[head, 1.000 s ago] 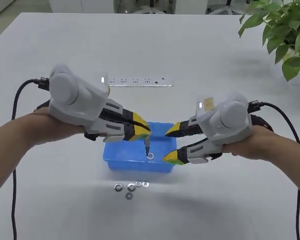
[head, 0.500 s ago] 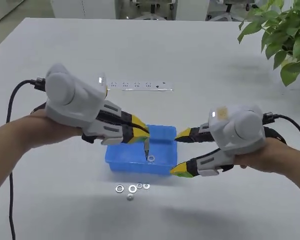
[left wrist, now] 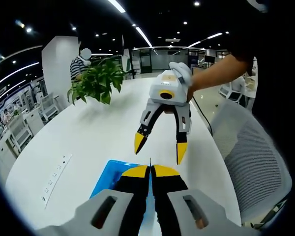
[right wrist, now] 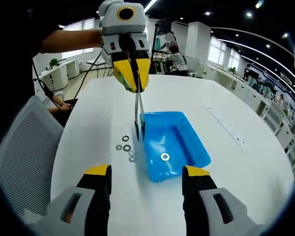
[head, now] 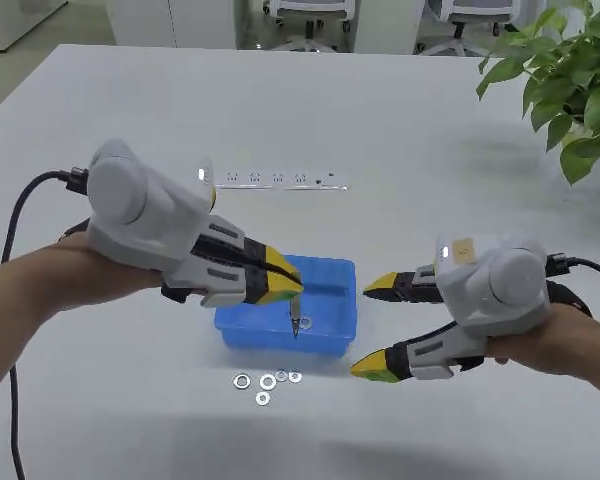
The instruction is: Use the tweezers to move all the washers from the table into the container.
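One power strip [head: 275, 180] behind blue container [head: 250, 330]

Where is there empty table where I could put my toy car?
The widest bare stretch of table lies beyond the power strip, left of the plant. The near edge below the washers is bare too. It is crowded around the blue container, where the tweezers, the left gripper and the right gripper meet.
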{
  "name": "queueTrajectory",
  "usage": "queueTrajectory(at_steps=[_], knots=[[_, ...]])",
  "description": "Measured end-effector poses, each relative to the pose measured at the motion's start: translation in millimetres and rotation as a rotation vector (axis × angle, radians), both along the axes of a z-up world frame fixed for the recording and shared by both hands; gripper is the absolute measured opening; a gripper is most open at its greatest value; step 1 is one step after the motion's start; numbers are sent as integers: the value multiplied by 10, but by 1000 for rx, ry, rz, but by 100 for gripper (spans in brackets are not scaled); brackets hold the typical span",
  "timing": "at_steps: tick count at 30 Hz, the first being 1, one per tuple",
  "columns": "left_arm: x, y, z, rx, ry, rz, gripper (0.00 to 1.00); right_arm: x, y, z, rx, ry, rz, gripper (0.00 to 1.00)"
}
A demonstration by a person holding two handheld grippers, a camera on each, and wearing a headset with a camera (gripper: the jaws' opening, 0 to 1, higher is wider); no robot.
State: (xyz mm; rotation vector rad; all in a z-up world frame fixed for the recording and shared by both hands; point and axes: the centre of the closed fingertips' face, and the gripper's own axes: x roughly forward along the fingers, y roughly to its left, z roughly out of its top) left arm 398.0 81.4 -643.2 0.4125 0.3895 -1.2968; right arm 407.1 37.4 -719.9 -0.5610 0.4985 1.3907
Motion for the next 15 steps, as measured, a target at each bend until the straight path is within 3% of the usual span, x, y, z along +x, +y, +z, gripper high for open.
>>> queueTrajectory(at_steps=[15], knots=[[-125, -63, -196, 14, 10, -31, 6, -126, 17, -31, 6, 13, 4, 61]])
